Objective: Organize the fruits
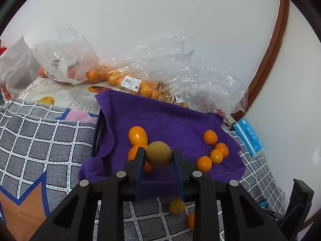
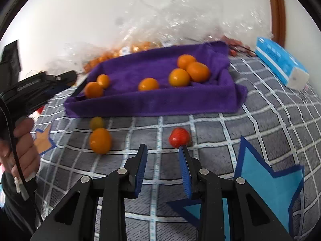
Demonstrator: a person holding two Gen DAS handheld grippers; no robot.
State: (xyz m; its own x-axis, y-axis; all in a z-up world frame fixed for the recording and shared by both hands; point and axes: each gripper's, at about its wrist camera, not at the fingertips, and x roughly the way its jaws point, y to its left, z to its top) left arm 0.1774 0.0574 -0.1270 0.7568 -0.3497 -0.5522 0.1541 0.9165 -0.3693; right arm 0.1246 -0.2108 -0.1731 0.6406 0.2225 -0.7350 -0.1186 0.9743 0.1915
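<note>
Grey checked bedspread (image 2: 230, 128), white wall behind. Left wrist view only: left gripper (image 1: 158, 156) pinching an olive-green round fruit (image 1: 158, 154) over the purple-towel tray (image 1: 170, 118); clear bags of oranges (image 1: 128, 78) behind. Right wrist view only: right gripper (image 2: 163, 150) fingers spread, nothing between them, red fruit (image 2: 179, 137) at the right fingertip. Tray holds six oranges (image 2: 148, 84).

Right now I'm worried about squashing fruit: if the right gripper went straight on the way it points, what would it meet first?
Probably the small red tomato-like fruit, just beyond the right gripper, near one fingertip. Its open jaws hold nothing. Depth is unclear; it might meet the grey checked cloth first.
</note>
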